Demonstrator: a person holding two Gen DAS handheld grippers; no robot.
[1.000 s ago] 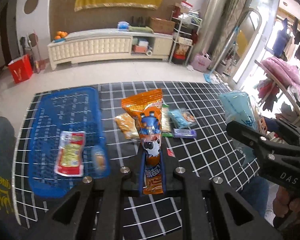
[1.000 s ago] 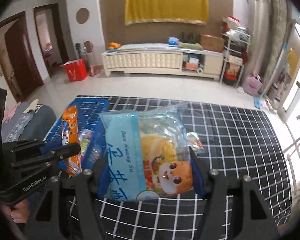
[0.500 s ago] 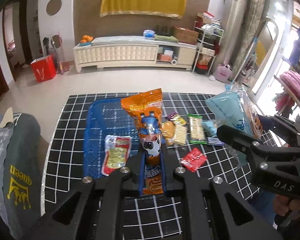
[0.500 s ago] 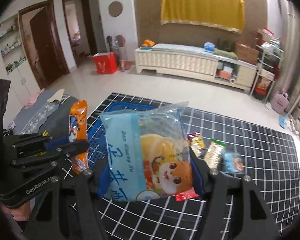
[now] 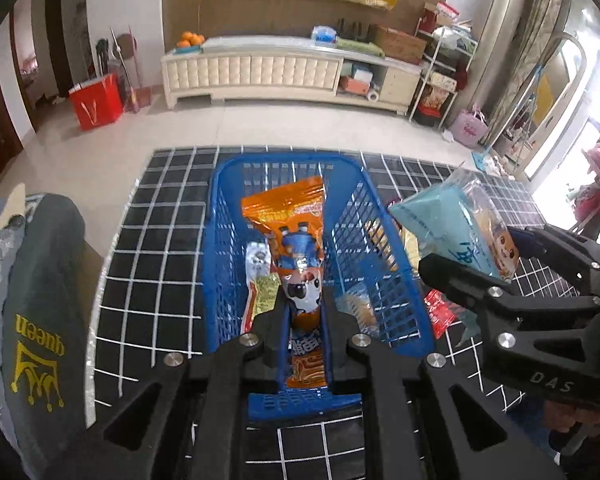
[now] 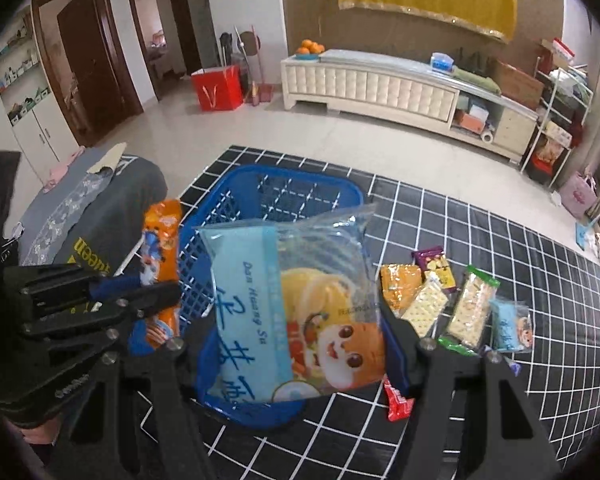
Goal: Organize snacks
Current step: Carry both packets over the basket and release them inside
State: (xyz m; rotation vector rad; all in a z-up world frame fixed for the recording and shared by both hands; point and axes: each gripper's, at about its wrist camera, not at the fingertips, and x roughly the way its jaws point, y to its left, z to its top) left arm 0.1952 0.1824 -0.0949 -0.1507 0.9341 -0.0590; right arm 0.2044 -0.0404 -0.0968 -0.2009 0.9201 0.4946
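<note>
My left gripper (image 5: 302,312) is shut on an orange snack packet (image 5: 296,236) and holds it over the blue mesh basket (image 5: 380,248). A red-yellow packet (image 5: 260,288) lies in the basket. My right gripper (image 6: 296,344) is shut on a light blue snack bag (image 6: 300,300) and holds it above the basket's right side (image 6: 276,184). In the left wrist view the right gripper (image 5: 520,292) and its blue bag (image 5: 456,224) show at the right. In the right wrist view the left gripper (image 6: 140,292) and the orange packet (image 6: 160,256) show at the left.
Several loose snacks lie on the black grid tablecloth (image 6: 500,240) right of the basket: cracker packs (image 6: 470,304), an orange pack (image 6: 398,284), a purple pack (image 6: 434,264), a small blue bag (image 6: 512,326), a red packet (image 6: 398,402). A grey cushion (image 5: 32,320) sits left.
Both grippers have moved left with their snacks, from over the loose pile to over the basket. The basket now lies straight ahead of the left gripper.
</note>
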